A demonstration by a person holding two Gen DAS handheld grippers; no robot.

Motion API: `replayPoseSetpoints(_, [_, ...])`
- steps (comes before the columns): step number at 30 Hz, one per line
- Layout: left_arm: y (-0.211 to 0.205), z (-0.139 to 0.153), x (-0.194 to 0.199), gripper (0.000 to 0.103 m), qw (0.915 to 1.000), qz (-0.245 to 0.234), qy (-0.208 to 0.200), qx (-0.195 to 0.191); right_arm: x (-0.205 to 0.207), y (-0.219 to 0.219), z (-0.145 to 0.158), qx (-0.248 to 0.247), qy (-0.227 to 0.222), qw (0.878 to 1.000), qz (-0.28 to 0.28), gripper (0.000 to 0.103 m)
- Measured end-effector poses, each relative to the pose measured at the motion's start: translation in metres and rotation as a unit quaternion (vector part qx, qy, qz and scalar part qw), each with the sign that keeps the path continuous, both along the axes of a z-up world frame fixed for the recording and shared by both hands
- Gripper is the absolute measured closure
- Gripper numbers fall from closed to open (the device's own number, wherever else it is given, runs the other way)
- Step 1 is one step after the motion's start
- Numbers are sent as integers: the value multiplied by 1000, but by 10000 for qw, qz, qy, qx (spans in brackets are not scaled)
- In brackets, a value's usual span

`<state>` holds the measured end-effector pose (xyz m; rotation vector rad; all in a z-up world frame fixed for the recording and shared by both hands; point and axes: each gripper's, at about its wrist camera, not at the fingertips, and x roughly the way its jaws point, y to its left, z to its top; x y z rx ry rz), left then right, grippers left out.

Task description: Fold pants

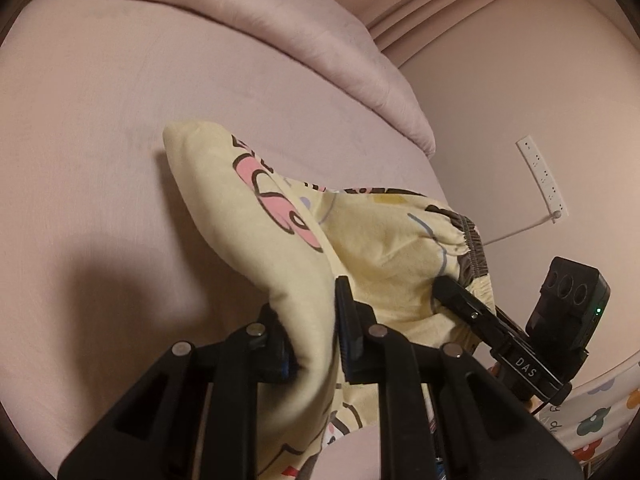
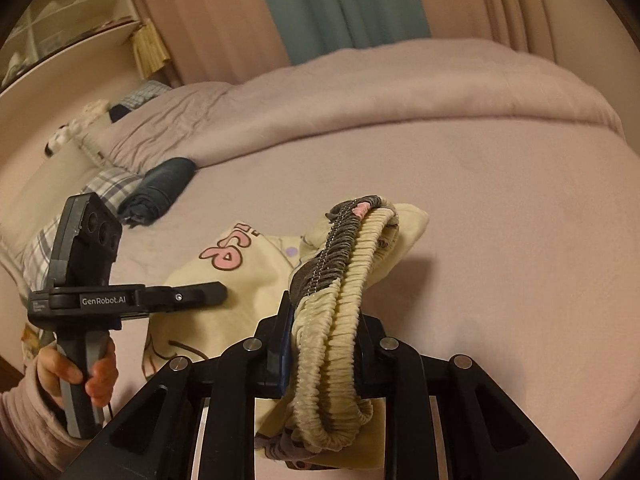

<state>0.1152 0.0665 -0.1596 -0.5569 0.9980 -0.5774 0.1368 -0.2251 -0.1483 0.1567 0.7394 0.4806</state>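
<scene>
Both grippers have the yellow cartoon-print pants (image 1: 280,216) pinched up off the pink bed (image 1: 100,128): left gripper (image 1: 316,344) jaws nearly closed on a fold of the fabric, right gripper (image 2: 324,344) jaws clamped on the bunched elastic waistband (image 2: 340,288), rest draping down onto the bed

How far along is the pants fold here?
Early. Done: both grips are made. The left gripper pinches yellow fabric of the pants; the right gripper clamps the elastic waistband. In hand: the garment is bunched above the bed. Left: every fold.
</scene>
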Motion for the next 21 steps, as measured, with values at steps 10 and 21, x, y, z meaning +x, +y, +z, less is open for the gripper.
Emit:
replayPoseSetpoints(10, [24, 38, 23, 87, 9982, 193, -509, 242, 26, 32, 32, -123, -395, 9989, 234, 79])
replayPoseSetpoints(21, [23, 62, 65, 87, 9948, 318, -872, 414, 62, 50, 58, -143, -735, 9967, 323, 79])
